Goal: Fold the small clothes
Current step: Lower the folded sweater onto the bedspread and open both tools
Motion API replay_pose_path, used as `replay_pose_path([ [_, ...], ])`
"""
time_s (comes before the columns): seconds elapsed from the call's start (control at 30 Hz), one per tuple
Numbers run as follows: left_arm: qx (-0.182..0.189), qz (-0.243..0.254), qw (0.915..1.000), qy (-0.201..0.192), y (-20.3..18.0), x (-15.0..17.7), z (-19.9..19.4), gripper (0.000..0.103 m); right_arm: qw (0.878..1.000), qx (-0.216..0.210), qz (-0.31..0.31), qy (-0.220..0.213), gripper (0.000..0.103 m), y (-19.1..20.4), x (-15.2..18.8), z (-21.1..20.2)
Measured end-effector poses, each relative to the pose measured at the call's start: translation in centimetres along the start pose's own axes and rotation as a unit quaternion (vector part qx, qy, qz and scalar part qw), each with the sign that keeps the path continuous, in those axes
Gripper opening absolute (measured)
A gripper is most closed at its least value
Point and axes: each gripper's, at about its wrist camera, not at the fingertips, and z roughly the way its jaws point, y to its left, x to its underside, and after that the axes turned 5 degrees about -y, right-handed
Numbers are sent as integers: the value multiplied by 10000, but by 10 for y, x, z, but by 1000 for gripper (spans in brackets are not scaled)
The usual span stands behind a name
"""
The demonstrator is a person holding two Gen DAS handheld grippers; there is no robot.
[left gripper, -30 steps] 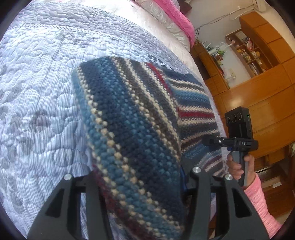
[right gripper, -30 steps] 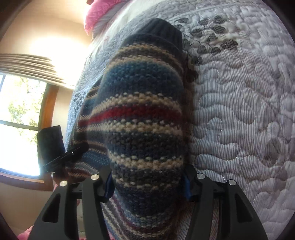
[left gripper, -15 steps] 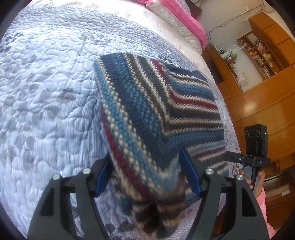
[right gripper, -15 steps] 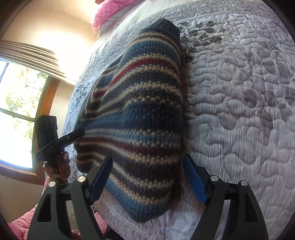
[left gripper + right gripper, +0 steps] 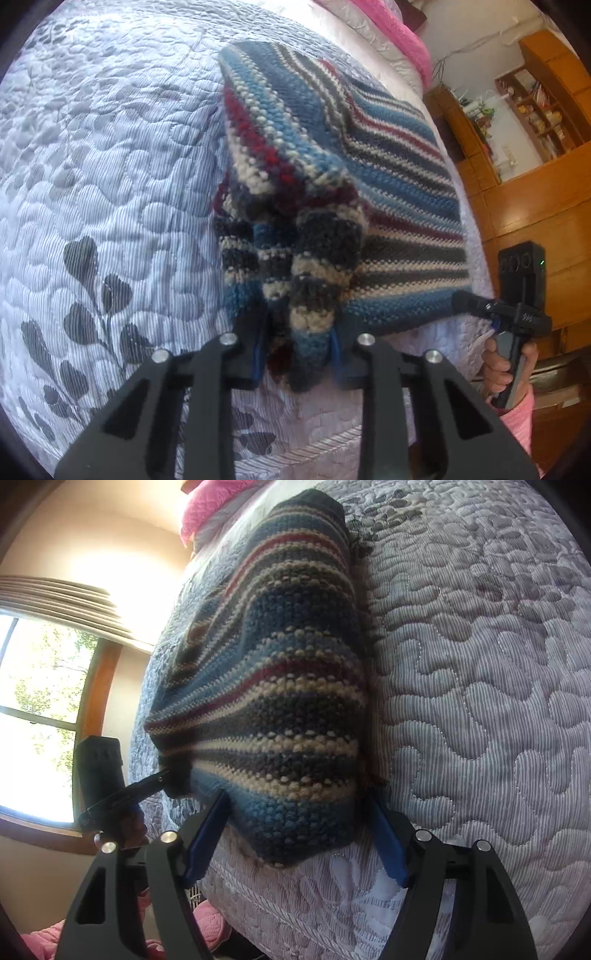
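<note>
My left tool (image 5: 295,354) is clamped on a bunched corner of the striped knit garment (image 5: 388,206), lifting that fold off the quilted bed cover (image 5: 110,184). The rest lies flat on the bed. My right tool (image 5: 299,830) has its jaws spread wide around the garment's near edge, gripping nothing.

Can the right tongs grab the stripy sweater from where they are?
Probably yes. The right tongs are open, with the stripy sweater's near corner lying between the fingers on the quilt, nothing blocking.
</note>
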Motion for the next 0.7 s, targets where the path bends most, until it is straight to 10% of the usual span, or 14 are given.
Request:
replay_pose_path([
  [0.3,-77,-120,9999,89,38,-3,5,28,9998,101,-105,121,73,31,15,32],
  [0.47,-201,31,9998,-6,37,4,-9,43,9982,503,-228,248,47,40,8,38],
  [0.7,-411,136,9990,-124,39,8,-8,55,9950,954,-243,155,39,35,20,50],
])
